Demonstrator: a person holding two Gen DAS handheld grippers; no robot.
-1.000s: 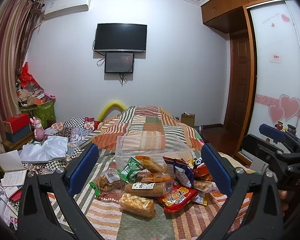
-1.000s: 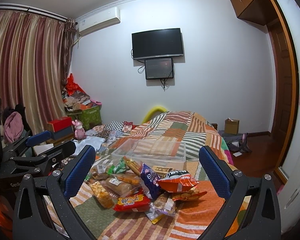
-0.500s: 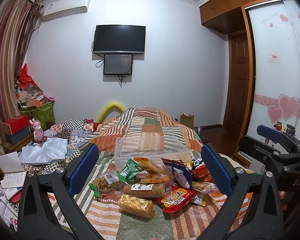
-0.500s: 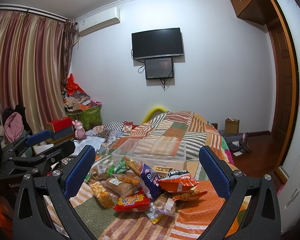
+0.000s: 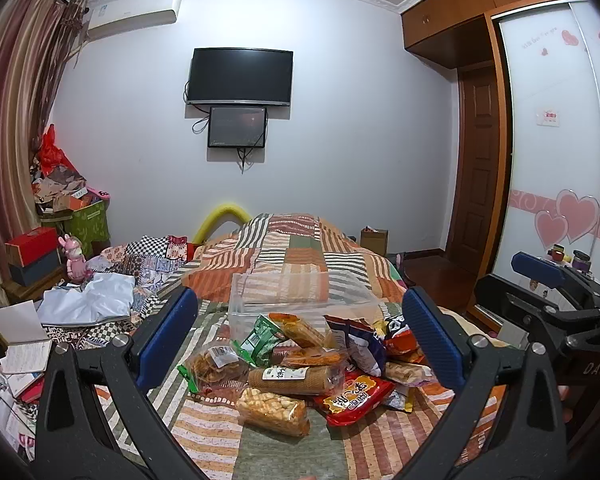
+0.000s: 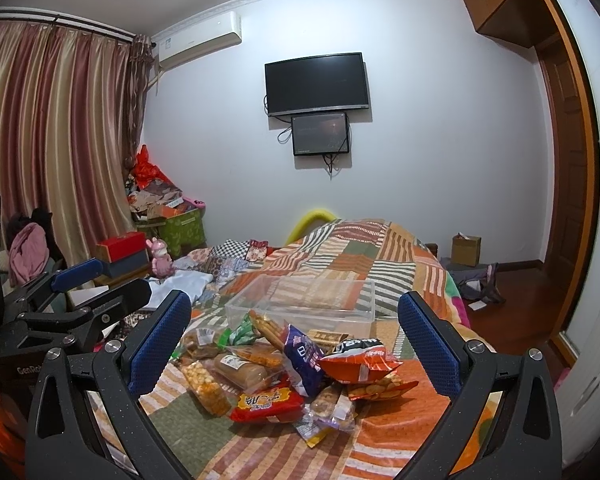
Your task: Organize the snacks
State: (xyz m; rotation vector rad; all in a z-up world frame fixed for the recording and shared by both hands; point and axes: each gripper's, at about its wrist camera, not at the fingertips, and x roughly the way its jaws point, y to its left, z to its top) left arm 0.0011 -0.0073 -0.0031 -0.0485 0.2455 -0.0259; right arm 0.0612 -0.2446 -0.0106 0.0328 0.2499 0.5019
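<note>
A heap of snack packets [image 5: 300, 364] lies on the near end of the bed [image 5: 296, 248], on a patchwork quilt of striped orange, green and cream squares; the wrappers are crinkled film, some clear, some printed. Just behind the heap, touching its far edge, stands a clear plastic bin [image 5: 300, 300], rectangular and thin-walled, open at the top.

Nearest in the left view is a clear bag of pale puffed pieces [image 5: 274, 410]; beside it to the right a glossy red packet [image 5: 354, 398] with yellow lettering; behind them a long roll of brown biscuits [image 5: 296, 380] with a white label; farther back a green packet [image 5: 260, 338] leans against the bin. In the right view a dark blue bag [image 6: 302, 360] stands tilted in the middle, and an orange chip bag [image 6: 358, 360] lies puffed just right of it.

The left claw [image 5: 300, 338] is spread wide, its blue ribbed pads on matte black arms framing the heap from the near side, nothing between them; the right claw [image 6: 294, 344] is likewise spread and bare, held near the heap but clear of it. Each claw shows at the edge of the other's view, side by side.

A dark television [image 5: 240, 76] hangs on the far white wall.
</note>
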